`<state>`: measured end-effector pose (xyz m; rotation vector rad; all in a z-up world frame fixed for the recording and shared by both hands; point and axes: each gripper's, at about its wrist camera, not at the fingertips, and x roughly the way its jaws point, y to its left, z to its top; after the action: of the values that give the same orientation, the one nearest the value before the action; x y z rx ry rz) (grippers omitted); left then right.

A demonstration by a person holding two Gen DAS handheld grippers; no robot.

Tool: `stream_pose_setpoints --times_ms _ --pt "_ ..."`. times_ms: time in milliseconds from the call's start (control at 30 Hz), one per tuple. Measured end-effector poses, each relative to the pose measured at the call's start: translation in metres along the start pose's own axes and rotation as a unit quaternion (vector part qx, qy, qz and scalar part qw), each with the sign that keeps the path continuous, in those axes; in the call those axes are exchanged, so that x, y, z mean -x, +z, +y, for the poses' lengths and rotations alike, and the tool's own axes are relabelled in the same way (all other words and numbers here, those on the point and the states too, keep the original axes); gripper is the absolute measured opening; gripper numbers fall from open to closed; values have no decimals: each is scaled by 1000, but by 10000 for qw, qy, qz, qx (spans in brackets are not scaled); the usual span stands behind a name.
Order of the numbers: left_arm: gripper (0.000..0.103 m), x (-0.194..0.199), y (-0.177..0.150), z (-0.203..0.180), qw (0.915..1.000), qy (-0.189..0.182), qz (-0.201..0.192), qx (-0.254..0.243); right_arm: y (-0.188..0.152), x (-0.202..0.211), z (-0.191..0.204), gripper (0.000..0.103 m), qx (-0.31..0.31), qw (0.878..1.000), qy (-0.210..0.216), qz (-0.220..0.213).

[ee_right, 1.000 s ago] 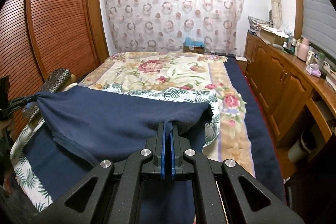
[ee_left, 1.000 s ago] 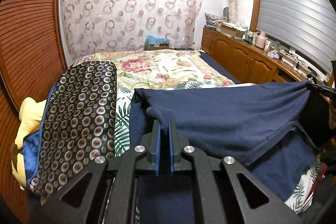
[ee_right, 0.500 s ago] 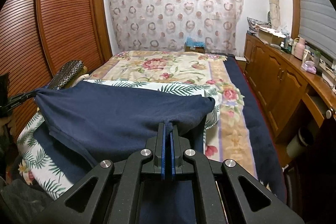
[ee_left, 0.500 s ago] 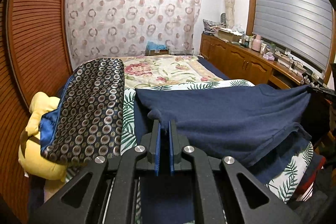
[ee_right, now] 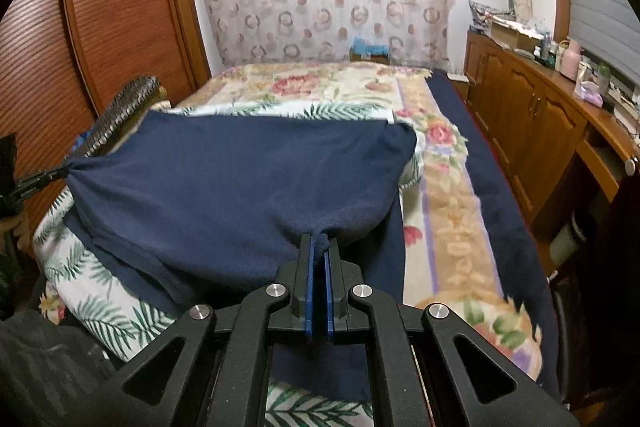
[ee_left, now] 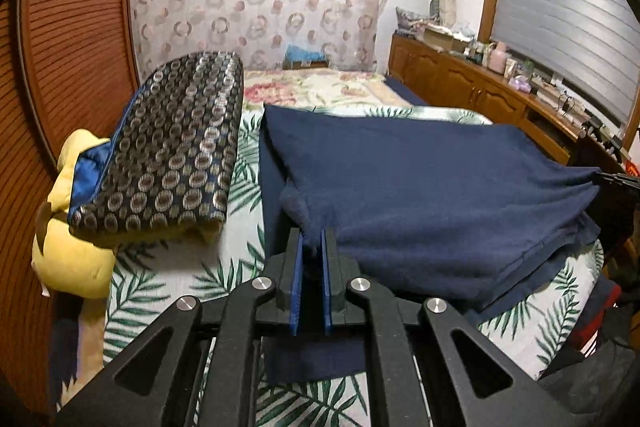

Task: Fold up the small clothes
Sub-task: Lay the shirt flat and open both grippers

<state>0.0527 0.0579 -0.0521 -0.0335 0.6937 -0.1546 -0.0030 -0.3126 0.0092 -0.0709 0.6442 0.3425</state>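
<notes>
A navy blue garment (ee_left: 432,187) lies folded over on the palm-print sheet (ee_left: 168,291) of the bed, its upper layer stretched between both grippers. My left gripper (ee_left: 312,241) is shut on one corner of the cloth. My right gripper (ee_right: 319,247) is shut on the opposite corner of the same navy garment (ee_right: 248,195). In the right wrist view the left gripper (ee_right: 60,173) shows at the far left, pinching its corner. In the left wrist view the right gripper (ee_left: 612,179) shows at the far right edge. The lower layer of the garment lies flat under the lifted one.
A dark cushion with a circle pattern (ee_left: 176,151) lies on a yellow pillow (ee_left: 68,251) left of the garment. A floral blanket (ee_right: 328,87) covers the far bed. Wooden cabinets (ee_right: 532,131) with clutter line the right wall; a slatted wardrobe (ee_right: 116,19) stands left.
Both grippers have drawn back toward the near edge of the bed and sunk, pulling the upper layer of the navy garment over the lower one. Both stay shut on their corners.
</notes>
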Motion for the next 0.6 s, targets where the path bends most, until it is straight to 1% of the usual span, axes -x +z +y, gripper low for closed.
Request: stream_pose_setpoints --times_ms 67,133,167,200,233,267,300,333,367,400,433,500,600 --pt "15 -2 -4 -1 10000 24 65 -11 2 0 0 4 22 9999 -114 57" --pt "29 -2 -6 -1 9999 33 101 -28 5 1 2 6 59 9999 -148 59" --pt "33 -1 -7 -2 9999 13 108 -40 7 1 3 8 78 9997 -208 53" --pt "39 0 -8 -3 9999 -15 112 -52 9 1 5 10 107 9996 -276 32" --pt "43 0 -9 -3 9999 -29 112 -65 11 2 7 12 142 9994 -320 13" --pt "44 1 -9 -4 9999 -40 118 -82 13 2 9 17 176 9991 -380 -6" --pt "50 1 -9 -4 9998 -37 149 -89 16 3 12 23 206 9988 -433 -37" --pt "59 2 -9 -4 9998 -29 169 -79 18 4 14 28 241 9987 -453 -69" --pt "65 2 -9 -3 9998 -51 160 -68 22 4 17 42 273 9985 -468 -107" --pt "74 3 -9 -3 9998 -84 147 -55 19 4 21 54 300 9983 -475 -142" --pt "78 3 -10 -2 9998 -108 143 -25 21 3 24 57 314 9983 -457 -170" --pt "78 1 -11 -1 9998 -113 179 10 21 -3 28 62 331 9985 -382 -185" --pt "78 -1 -14 1 9998 -3 206 36 20 -20 36 63 404 9987 -273 -133"
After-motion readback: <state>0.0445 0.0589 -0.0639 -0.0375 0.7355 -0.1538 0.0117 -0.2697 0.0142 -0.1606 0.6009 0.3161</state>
